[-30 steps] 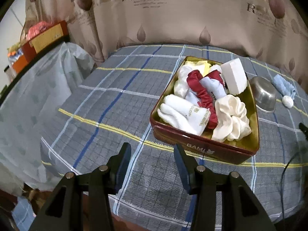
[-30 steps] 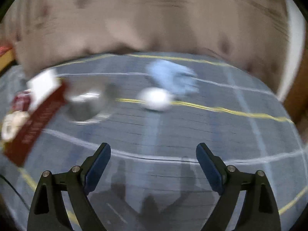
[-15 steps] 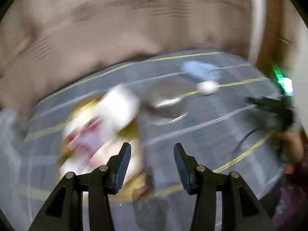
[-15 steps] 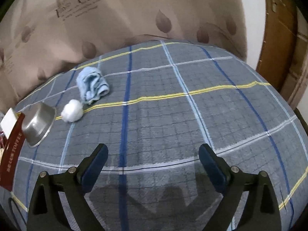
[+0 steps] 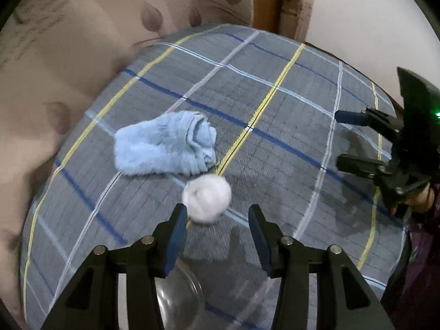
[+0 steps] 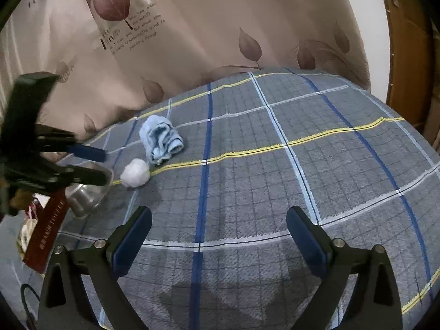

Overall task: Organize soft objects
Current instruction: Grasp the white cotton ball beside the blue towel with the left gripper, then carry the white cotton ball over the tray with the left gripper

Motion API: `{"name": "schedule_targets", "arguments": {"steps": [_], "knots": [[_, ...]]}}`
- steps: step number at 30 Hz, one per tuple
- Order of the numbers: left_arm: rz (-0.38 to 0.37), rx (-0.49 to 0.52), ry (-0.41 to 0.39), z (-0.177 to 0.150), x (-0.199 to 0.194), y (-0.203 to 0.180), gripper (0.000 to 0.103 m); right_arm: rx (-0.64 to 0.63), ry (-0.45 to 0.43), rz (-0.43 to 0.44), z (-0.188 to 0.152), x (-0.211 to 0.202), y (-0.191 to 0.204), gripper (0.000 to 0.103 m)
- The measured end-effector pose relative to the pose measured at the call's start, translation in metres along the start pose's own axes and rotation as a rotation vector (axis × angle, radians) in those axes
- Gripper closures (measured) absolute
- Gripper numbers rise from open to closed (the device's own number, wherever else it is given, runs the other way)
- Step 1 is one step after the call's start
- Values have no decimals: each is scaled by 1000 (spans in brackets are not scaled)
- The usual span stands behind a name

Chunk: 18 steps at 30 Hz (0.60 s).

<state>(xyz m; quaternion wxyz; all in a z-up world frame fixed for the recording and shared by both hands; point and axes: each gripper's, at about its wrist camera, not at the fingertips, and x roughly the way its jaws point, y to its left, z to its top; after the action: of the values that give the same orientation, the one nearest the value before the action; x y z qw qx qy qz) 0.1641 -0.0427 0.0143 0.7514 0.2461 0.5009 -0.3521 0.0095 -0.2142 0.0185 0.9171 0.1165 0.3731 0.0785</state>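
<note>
The left gripper (image 5: 217, 214), black with blue pads, points steeply down at the bed with its jaws partly apart and nothing between them. Just beyond its fingertips lies the fluffy white cotton ball (image 5: 206, 198), untouched, resting on the grey plaid bedsheet (image 5: 288, 137). Just past the ball, near but apart from it, lies the folded light-blue fleecy cloth (image 5: 165, 145). Under the left gripper sits the round steel bowl (image 6: 88, 189), and beside that bowl the dark red tin box (image 6: 45, 236) shows at the edge of the right wrist view. The right gripper (image 6: 218, 227) hovers over bare sheet, well apart from the ball; its jaws have just been opening and stand wide, with nothing between them.
</note>
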Motion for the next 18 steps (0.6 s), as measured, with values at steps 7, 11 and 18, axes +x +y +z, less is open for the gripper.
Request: {"name": "schedule_targets", "arguments": {"steps": [7, 11, 18], "knots": [[64, 120, 67, 2, 35, -4, 56, 22, -4, 27, 1, -2, -3, 5], [72, 151, 82, 0, 47, 0, 56, 36, -4, 39, 1, -2, -5, 5], [-14, -82, 62, 3, 50, 37, 82, 32, -5, 31, 1, -1, -5, 5]]}}
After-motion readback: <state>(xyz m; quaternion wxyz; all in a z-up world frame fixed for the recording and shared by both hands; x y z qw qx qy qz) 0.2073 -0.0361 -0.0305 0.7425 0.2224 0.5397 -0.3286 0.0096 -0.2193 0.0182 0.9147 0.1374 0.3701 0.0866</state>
